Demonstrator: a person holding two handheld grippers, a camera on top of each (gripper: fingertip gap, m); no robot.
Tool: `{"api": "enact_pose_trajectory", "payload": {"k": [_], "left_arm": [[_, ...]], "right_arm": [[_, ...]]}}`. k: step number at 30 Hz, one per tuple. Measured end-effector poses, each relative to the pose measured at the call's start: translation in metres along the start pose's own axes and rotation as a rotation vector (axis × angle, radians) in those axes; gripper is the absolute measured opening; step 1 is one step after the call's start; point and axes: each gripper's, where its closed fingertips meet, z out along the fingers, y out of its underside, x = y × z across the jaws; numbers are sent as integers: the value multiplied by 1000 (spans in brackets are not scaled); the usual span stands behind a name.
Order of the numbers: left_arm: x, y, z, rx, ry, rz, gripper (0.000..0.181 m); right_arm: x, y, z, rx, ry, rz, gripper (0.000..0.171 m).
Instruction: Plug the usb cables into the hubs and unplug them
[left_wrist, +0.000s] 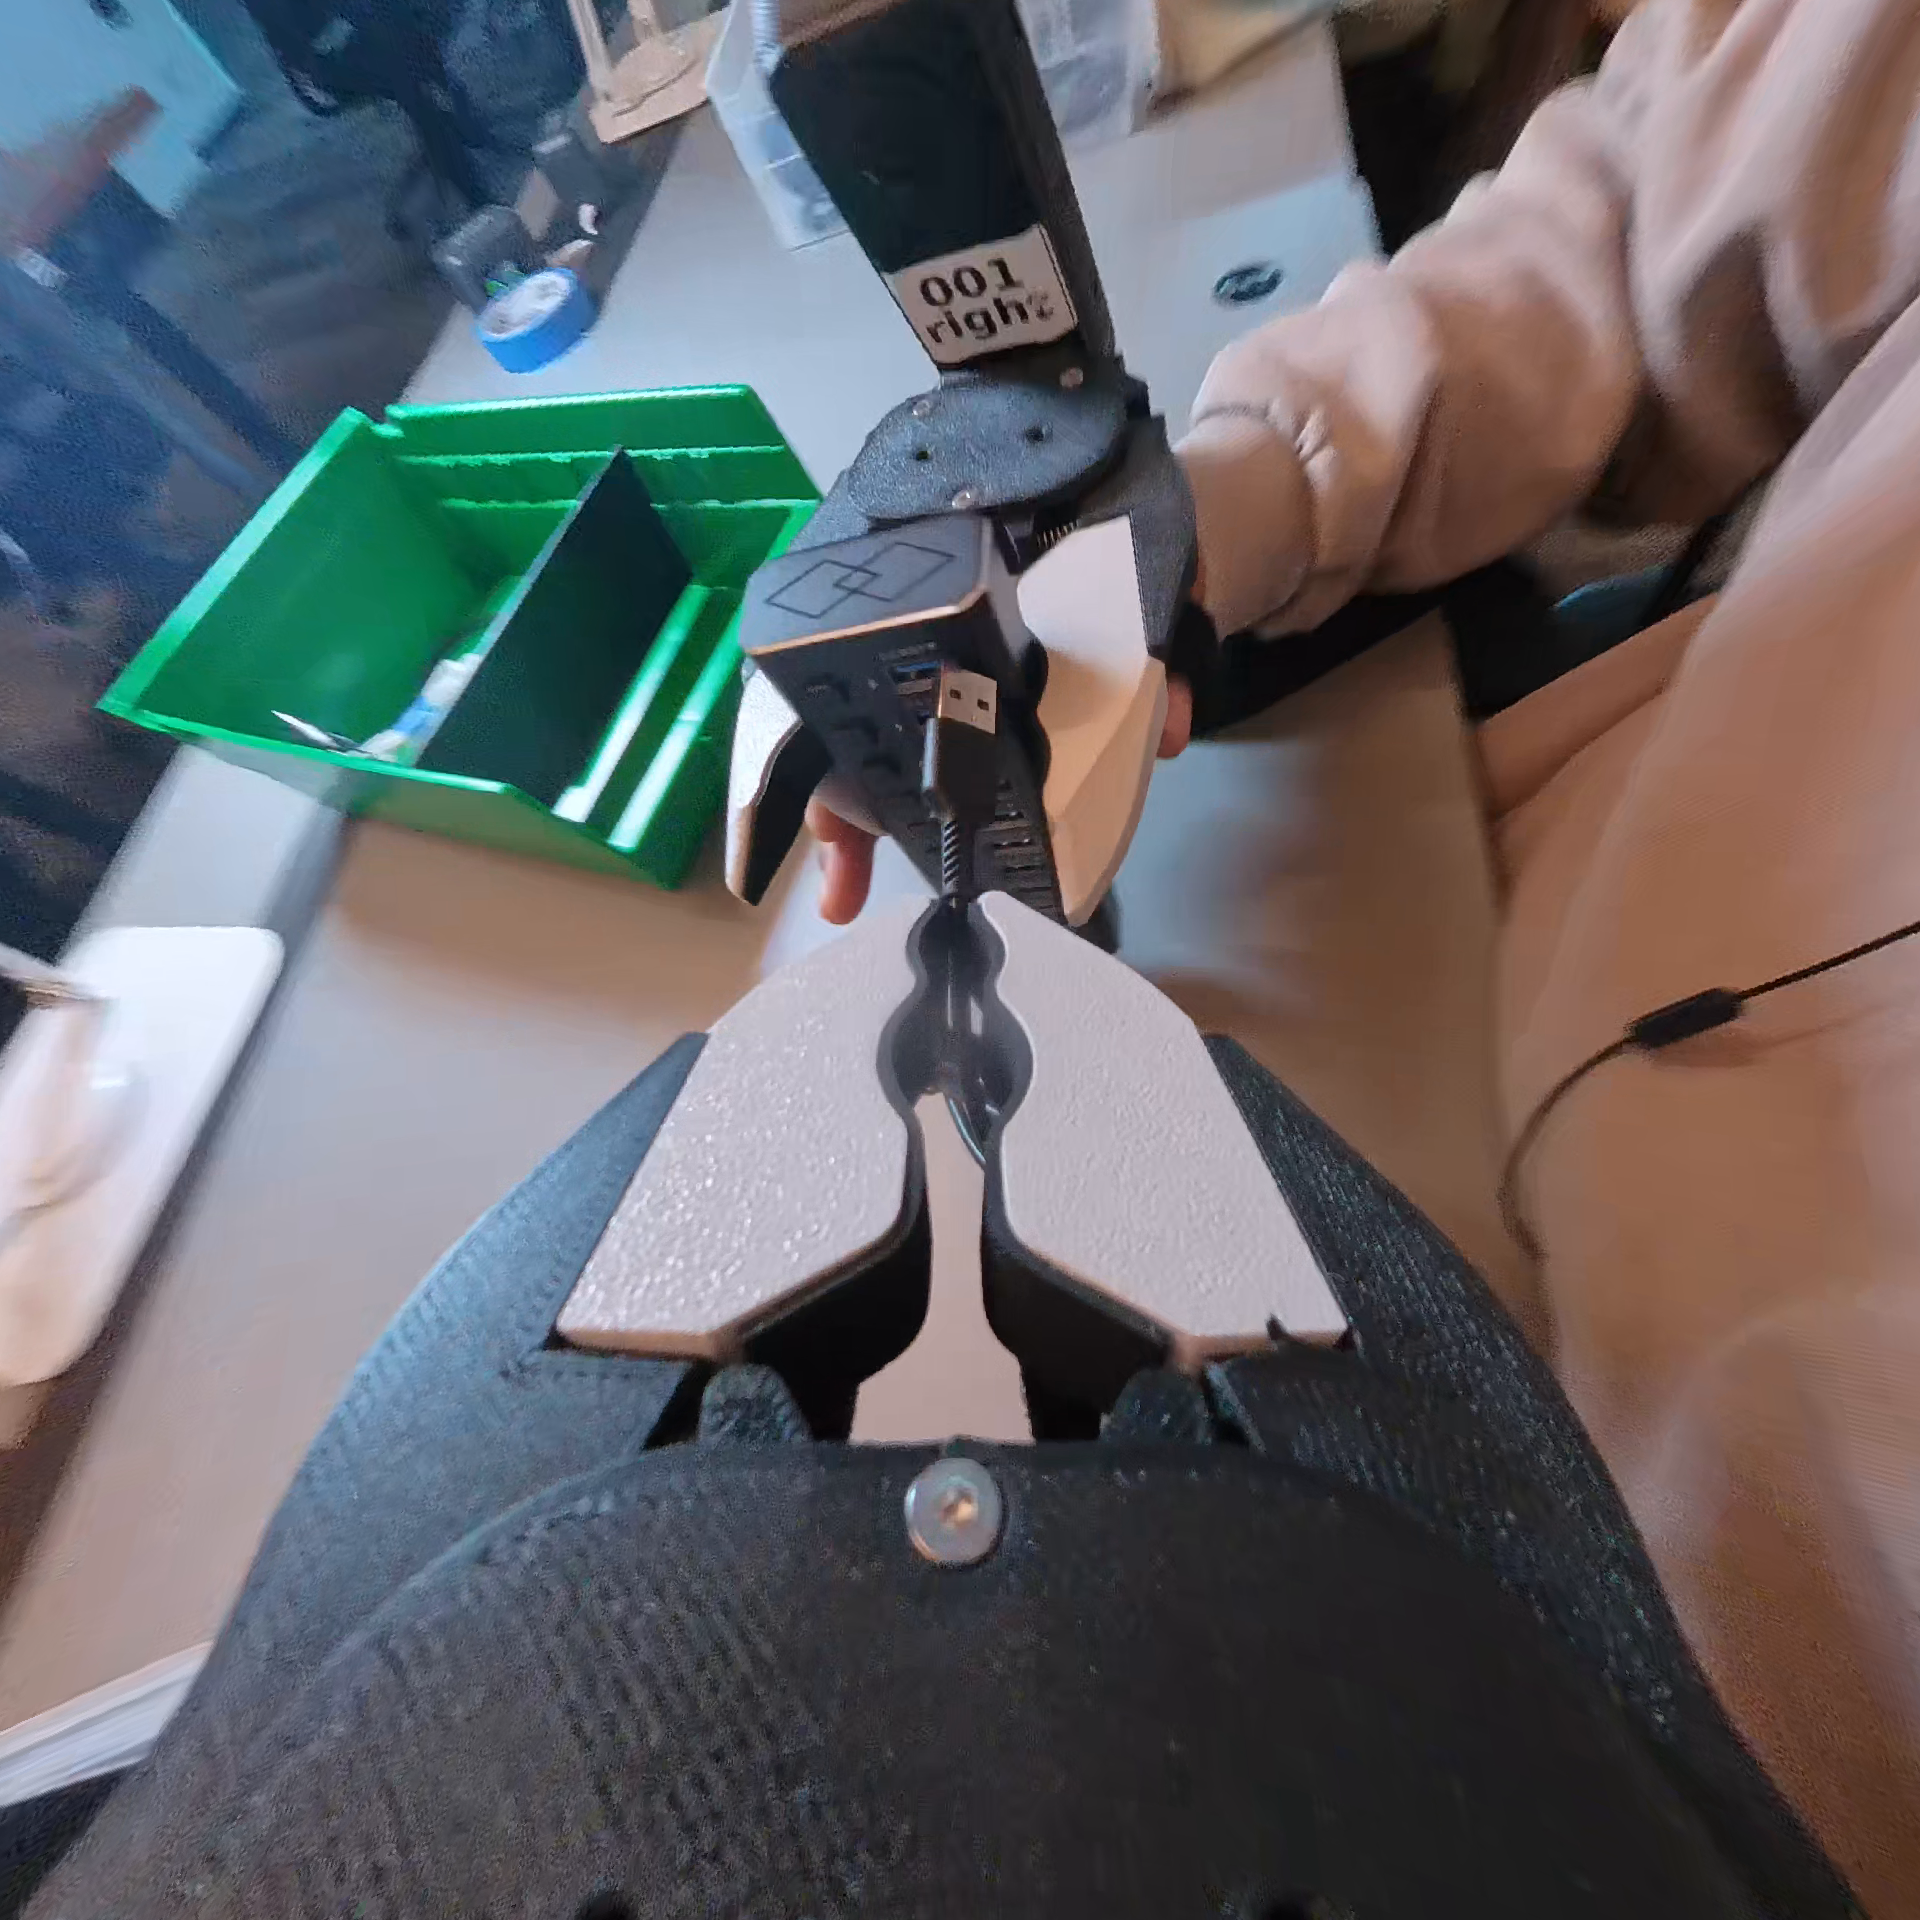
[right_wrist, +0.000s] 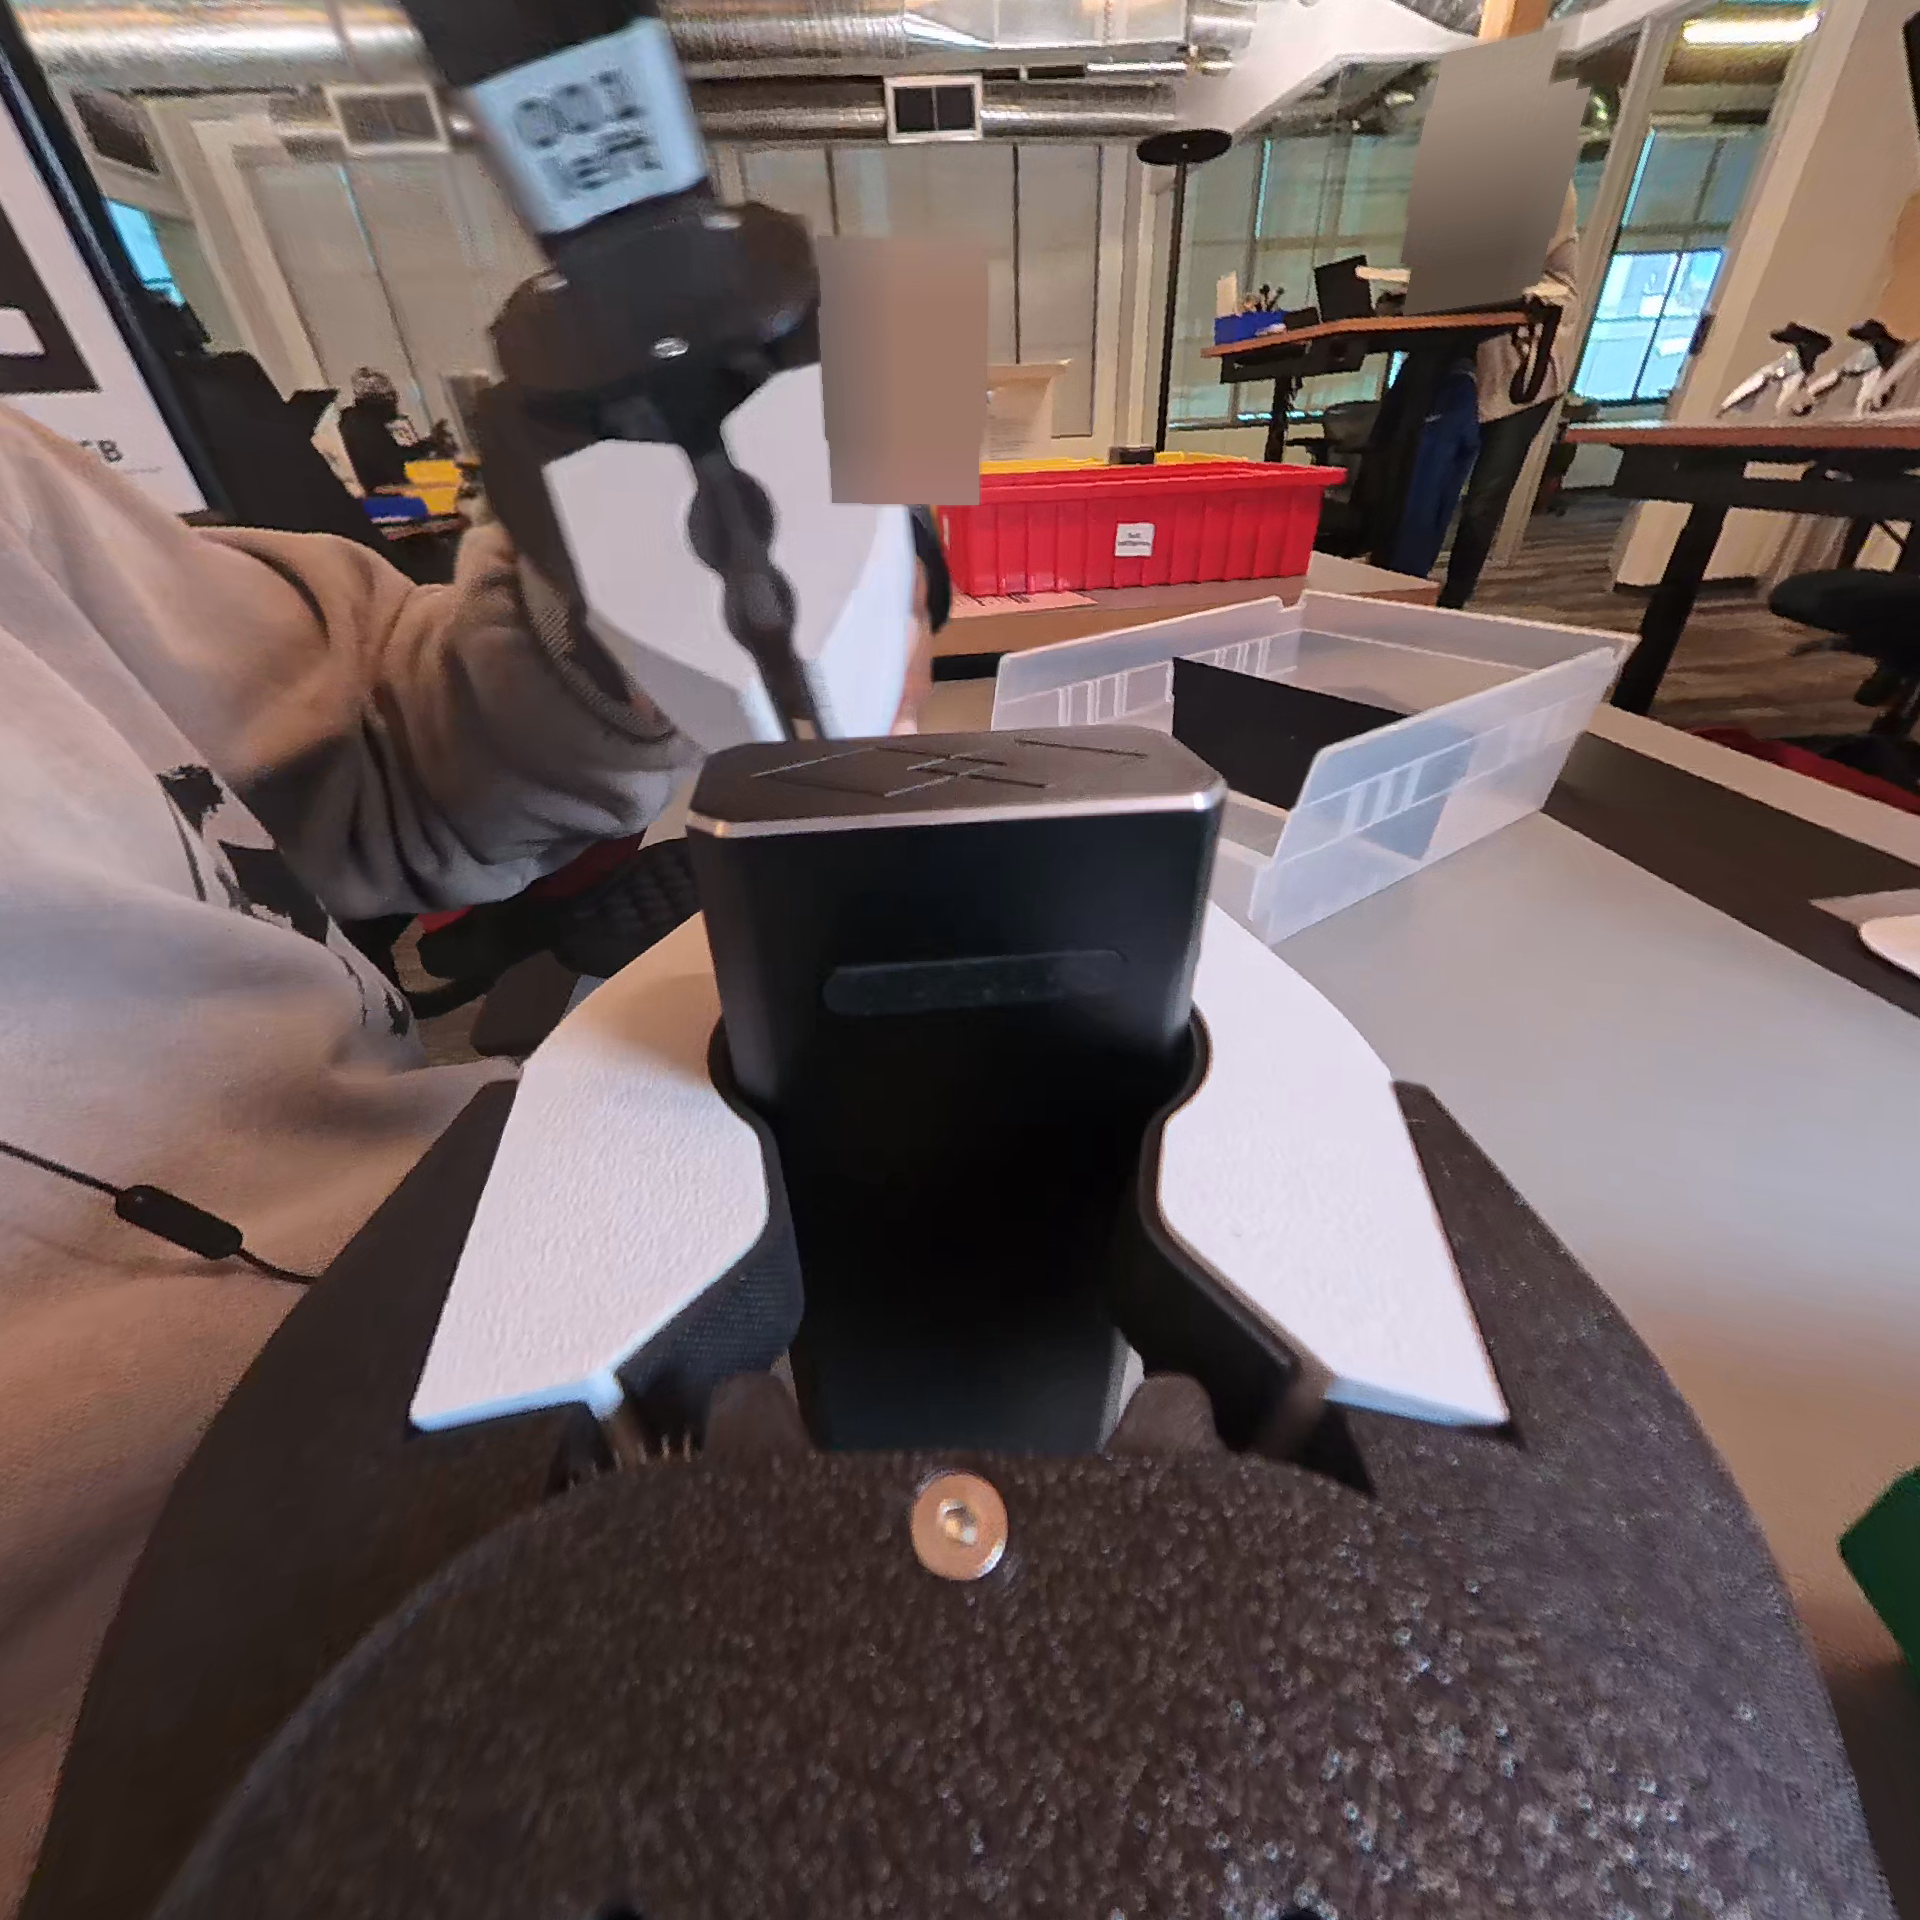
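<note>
Black hub (right_wrist: 951, 997) held upright; black USB cable (left_wrist: 954, 774) plug unplugged, just beside ports.

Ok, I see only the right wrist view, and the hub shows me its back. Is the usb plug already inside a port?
Observer: No. In the left wrist view the usb plug is out, its metal end free in front of the port face of the hub.
Operator: Where do the left tongs hold it?
Observer: The left tongs are shut on the cable, just behind the plug's ribbed collar.
Operator: Which port is nearest?
Observer: A blue port sits right beside the plug tip.
</note>
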Motion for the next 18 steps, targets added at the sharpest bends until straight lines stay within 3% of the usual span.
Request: {"api": "enact_pose_trajectory", "payload": {"k": [8,18], "left_arm": [[10,7,4,-58,381,-400,3],[7,5,7,-93,425,-521,3]], "right_arm": [[-8,-4,-2,40,-25,-95,74],[-4,-3,-3,49,4,-135,73]]}}
